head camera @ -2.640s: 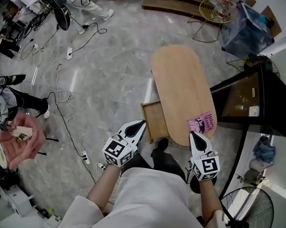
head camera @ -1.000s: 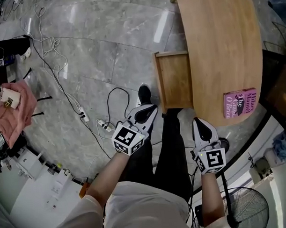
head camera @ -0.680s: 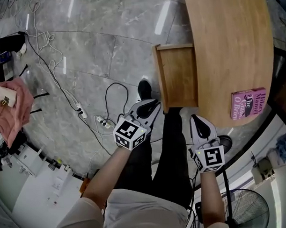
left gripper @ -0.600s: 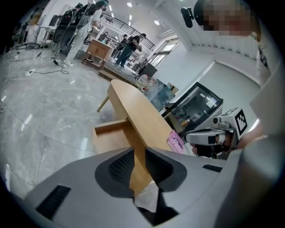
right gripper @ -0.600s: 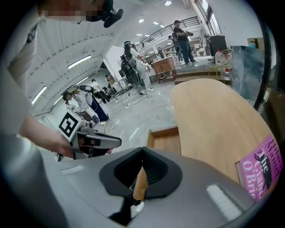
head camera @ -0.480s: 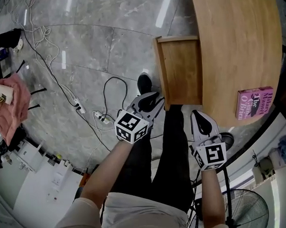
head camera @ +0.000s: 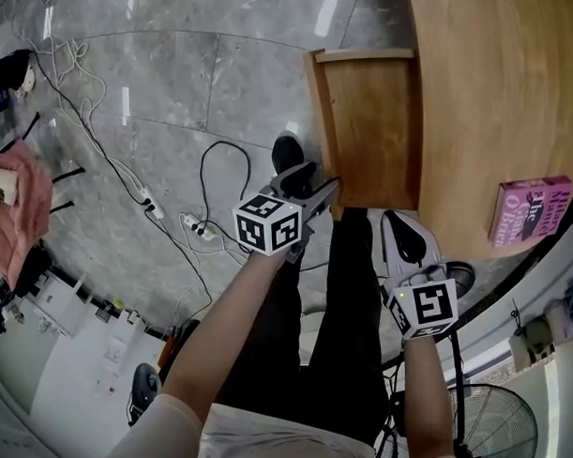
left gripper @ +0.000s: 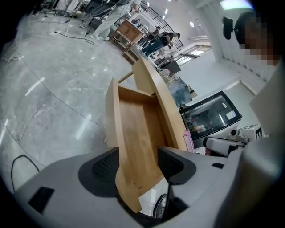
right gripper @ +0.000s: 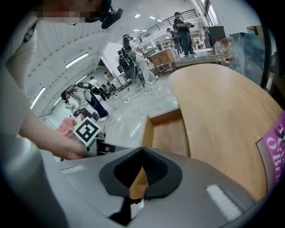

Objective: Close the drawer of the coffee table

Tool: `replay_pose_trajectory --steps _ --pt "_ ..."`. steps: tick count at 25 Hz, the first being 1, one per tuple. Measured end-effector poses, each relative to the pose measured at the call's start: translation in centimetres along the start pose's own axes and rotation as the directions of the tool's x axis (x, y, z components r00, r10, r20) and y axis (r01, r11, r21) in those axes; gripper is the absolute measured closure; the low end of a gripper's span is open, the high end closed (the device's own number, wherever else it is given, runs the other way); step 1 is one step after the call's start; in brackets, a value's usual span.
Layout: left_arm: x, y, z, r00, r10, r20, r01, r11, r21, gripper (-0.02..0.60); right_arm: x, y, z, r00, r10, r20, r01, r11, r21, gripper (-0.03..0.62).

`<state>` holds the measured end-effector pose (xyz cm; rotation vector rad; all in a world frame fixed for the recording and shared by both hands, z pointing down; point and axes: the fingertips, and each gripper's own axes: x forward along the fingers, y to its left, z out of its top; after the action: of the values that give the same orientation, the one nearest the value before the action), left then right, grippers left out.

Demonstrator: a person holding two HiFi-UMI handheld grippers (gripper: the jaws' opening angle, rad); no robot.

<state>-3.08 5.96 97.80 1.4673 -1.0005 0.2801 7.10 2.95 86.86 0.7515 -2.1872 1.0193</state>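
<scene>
**Left gripper astride the drawer's near corner; the push has to go toward the table**

The drawer (head camera: 372, 126) stands pulled well out from the long left edge of the coffee table (head camera: 488, 94), its bare wooden floor open to the room. Its front board runs lengthwise along that edge, leading away from the person. The board's outer face looks out over the room's floor, away from the table. So the closing move, as I judge it, goes straight across that board and into the table, not along it.

The left gripper (head camera: 325, 190) is the one placed for it, at the drawer's near front corner. Its jaws have just been opening and are now moderately spread, with the end of the front board between them. One pad lies at the outer face and the other stands off on the inner side. That reads to me as straddling, not gripping.

The right gripper (head camera: 406, 230) hangs by the table's near end, beside the person's leg. Its jaws are together with nothing in them, and it is farther from the front board than the left one.

A pink book (head camera: 539, 210) lies near the tabletop's near right edge, well apart from the drawer.

The left gripper stands at one end of a long board, so a push there could skew the drawer. A spot nearer the board's middle would likely drive it in squarer.
</scene>
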Motion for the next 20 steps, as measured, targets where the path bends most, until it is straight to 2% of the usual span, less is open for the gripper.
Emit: replay_pose_trajectory --steps 3,12,16,20 --pt "1.5 0.8 -0.5 1.0 0.012 -0.01 -0.012 1.0 -0.017 0.291 0.7 -0.3 -0.5 1.0 0.005 0.0 -0.005 1.0 0.004 0.583" --pt "4.7 0.9 -1.6 0.998 0.016 -0.053 -0.019 0.998 -0.061 0.23 0.9 -1.4 -1.9 1.0 -0.004 -0.001 0.004 0.999 0.045 0.583" --pt "5.1 0.7 -1.6 0.998 0.037 -0.045 -0.04 0.998 -0.057 0.213 0.4 -2.2 -2.4 1.0 -0.005 0.001 0.005 0.998 0.056 0.583" --pt "5.1 0.4 -1.4 1.0 0.016 -0.017 -0.017 0.994 -0.109 0.188 0.1 -2.7 -3.2 1.0 0.001 -0.005 -0.001 0.998 0.067 0.583"
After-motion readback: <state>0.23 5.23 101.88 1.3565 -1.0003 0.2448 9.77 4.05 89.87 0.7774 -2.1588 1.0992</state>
